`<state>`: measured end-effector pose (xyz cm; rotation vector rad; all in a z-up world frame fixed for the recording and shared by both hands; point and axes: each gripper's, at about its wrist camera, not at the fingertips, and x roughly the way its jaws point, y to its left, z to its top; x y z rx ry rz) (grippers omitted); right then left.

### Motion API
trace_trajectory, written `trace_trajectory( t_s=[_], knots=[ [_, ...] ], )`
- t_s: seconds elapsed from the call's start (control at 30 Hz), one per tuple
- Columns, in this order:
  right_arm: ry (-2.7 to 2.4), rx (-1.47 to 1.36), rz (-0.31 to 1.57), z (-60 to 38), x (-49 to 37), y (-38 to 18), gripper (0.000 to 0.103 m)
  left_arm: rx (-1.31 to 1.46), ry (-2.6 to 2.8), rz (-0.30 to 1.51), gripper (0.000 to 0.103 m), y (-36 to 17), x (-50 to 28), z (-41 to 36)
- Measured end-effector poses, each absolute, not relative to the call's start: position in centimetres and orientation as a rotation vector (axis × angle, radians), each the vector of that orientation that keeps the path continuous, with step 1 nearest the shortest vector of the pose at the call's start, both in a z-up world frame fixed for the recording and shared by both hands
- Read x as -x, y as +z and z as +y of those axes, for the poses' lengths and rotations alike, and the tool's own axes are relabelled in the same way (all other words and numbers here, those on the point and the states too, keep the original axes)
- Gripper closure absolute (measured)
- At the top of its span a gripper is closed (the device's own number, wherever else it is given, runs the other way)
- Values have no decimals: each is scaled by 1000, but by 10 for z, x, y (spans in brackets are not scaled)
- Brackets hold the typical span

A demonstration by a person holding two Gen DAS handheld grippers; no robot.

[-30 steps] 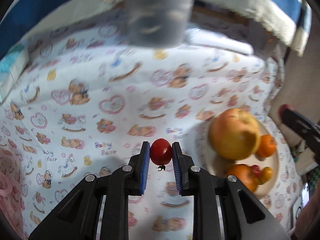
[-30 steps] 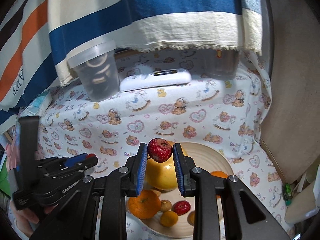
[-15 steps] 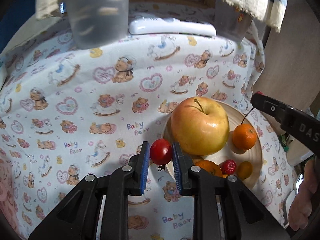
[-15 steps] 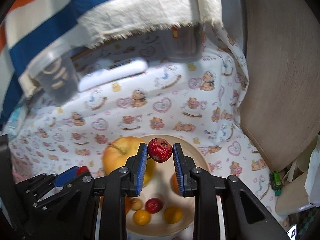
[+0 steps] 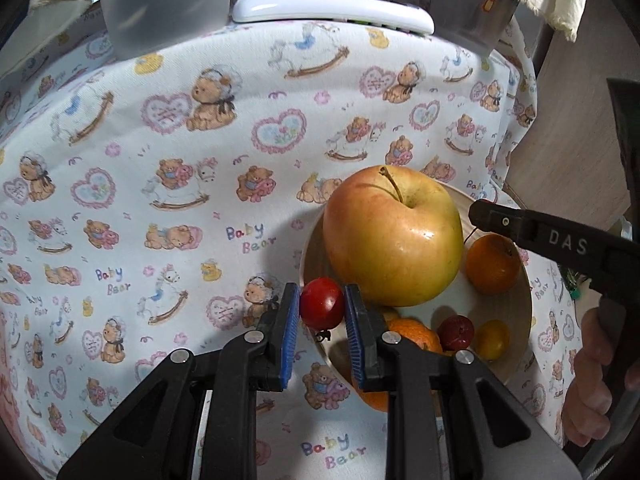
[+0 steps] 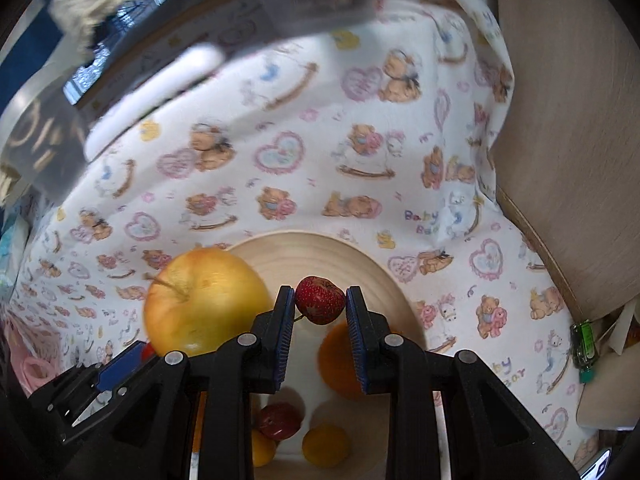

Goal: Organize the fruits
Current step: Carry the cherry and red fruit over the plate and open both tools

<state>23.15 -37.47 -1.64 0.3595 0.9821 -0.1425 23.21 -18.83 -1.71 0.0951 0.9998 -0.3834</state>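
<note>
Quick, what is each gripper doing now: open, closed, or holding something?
Left gripper: closed on a red cherry tomato.
Right gripper: closed on a dark red speckled fruit.

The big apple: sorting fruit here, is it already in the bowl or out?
In. The big apple sits inside the wooden bowl, beside an orange.

Left tool (image 5: 322, 312) clamping red cherry tomato (image 5: 321, 303), beside apple (image 5: 392, 236) on plate (image 5: 520, 320)

One apple (image 5: 392, 236), two oranges (image 5: 493, 264), one plate (image 5: 520, 320), two clear cups (image 5: 164, 4), one white remote (image 5: 332, 8)
</note>
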Motion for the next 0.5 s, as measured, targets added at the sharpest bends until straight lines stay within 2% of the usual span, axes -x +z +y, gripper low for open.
trace_trajectory(
  t_s=[0.5],
  knots=[
    [-158, -349, 1000, -377, -237, -24, 76, -114, -393, 992, 81, -20, -230, -192]
  ],
)
